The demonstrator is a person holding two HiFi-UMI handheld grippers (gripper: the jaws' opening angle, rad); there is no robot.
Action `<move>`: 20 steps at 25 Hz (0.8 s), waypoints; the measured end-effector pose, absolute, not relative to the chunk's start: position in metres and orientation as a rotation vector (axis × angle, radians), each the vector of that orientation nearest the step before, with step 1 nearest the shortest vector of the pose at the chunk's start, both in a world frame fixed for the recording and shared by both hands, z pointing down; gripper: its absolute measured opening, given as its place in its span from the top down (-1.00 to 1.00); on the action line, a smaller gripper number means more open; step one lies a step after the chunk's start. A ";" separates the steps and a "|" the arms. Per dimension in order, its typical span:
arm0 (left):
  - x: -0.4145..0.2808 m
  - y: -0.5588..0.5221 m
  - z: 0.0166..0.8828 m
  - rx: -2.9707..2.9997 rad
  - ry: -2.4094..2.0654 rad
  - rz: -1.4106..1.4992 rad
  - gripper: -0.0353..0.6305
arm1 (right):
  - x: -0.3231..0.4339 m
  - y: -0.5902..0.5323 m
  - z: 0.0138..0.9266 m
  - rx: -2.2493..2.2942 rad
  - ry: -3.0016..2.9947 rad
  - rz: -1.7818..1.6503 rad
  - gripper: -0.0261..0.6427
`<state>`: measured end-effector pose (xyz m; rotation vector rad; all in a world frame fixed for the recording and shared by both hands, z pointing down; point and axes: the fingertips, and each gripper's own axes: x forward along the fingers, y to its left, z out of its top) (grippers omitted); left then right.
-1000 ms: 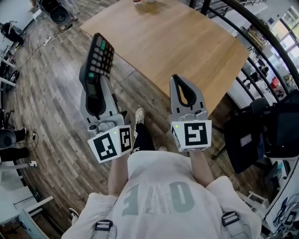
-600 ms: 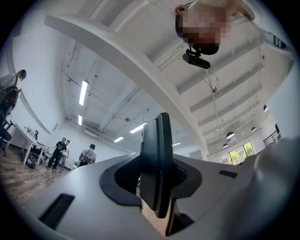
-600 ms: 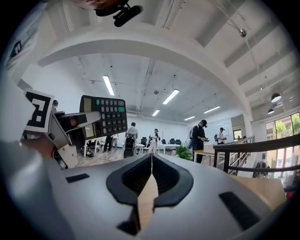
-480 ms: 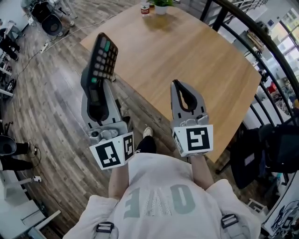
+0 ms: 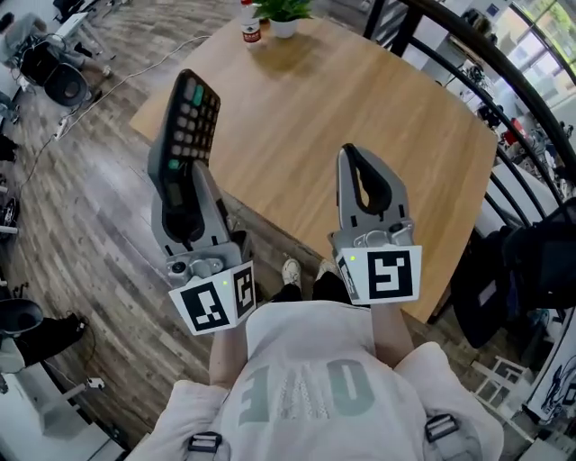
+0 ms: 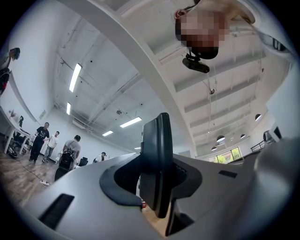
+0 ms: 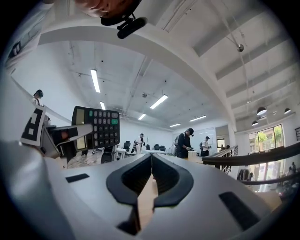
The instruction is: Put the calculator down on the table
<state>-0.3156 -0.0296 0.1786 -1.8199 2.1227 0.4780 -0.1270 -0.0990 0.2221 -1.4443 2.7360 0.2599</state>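
A black calculator with grey and green keys stands tilted up, its display end clamped in my left gripper, which is shut on it. It hangs over the wood floor just off the wooden table's near-left edge. In the left gripper view the calculator shows edge-on between the jaws of the left gripper. My right gripper is shut and empty, its tips over the table's near edge. In the right gripper view the right gripper shows its pads together, with the calculator off to the left.
A potted plant and a small jar stand at the table's far corner. A black railing runs along the right, with a dark bag below it. An office chair is at the far left. People stand in the background.
Both grippers have moved forward toward the table, the left one still carrying the calculator. The table now lies closer beneath them, and the plant and jar have come into view.
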 end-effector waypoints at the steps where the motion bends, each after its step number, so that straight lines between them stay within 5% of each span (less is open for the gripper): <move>1: -0.311 -0.037 0.181 -1.832 2.120 0.475 0.53 | -0.122 -0.105 0.222 -1.459 2.718 0.259 0.86; 20: -0.234 -0.134 0.202 -2.058 1.963 0.237 0.53 | -0.076 -0.169 0.236 -1.532 2.700 0.171 0.86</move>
